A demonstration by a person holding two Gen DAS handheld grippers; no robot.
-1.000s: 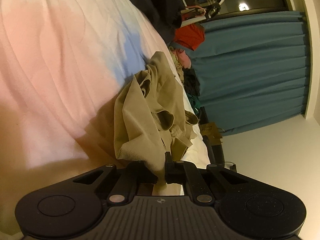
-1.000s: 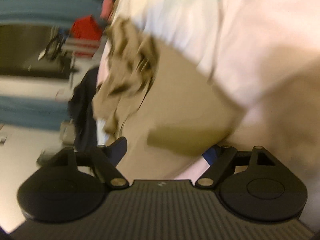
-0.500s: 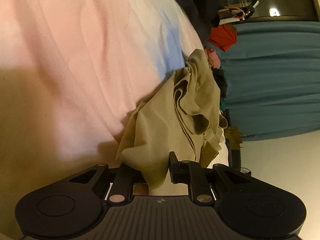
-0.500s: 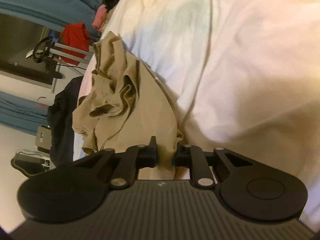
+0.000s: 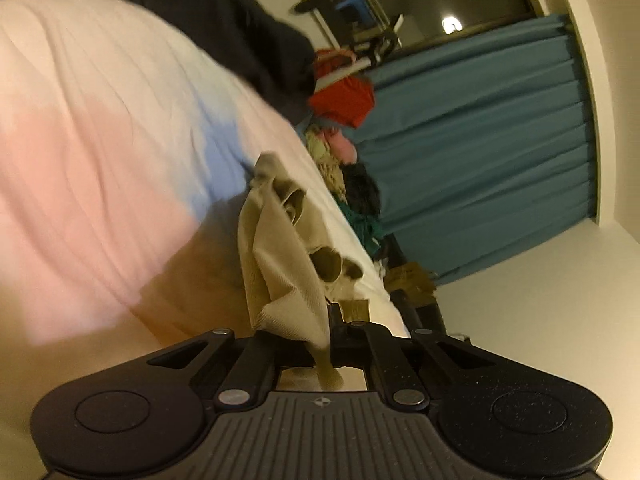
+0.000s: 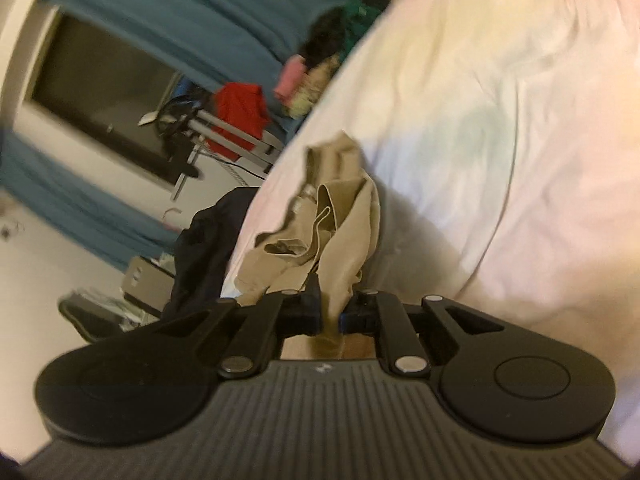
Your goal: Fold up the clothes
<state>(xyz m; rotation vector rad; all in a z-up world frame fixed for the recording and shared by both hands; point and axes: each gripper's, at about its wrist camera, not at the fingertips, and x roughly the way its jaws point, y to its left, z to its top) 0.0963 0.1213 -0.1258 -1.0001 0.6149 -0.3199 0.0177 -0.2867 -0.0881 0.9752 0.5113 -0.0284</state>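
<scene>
A beige garment (image 5: 280, 256) hangs bunched and wrinkled over a pale pastel bed sheet (image 5: 100, 128). My left gripper (image 5: 325, 334) is shut on one edge of it, the cloth pinched between the black fingers. In the right wrist view the same beige garment (image 6: 340, 216) stretches away from my right gripper (image 6: 330, 316), which is shut on another part of its edge. Folds and a dark opening show in the cloth's middle. Both views are tilted and a little blurred.
A dark garment (image 5: 224, 20) lies on the bed's far part. A pile of mixed clothes (image 5: 344, 168) sits at the bed's edge near teal curtains (image 5: 480, 152). A red item (image 6: 240, 112) hangs on a rack (image 6: 236, 144). Boxes (image 6: 148, 284) stand on the floor.
The right gripper went from open to shut on the beige garment. Both grippers have since pulled back and up, so the garment now looks smaller and more gathered.
</scene>
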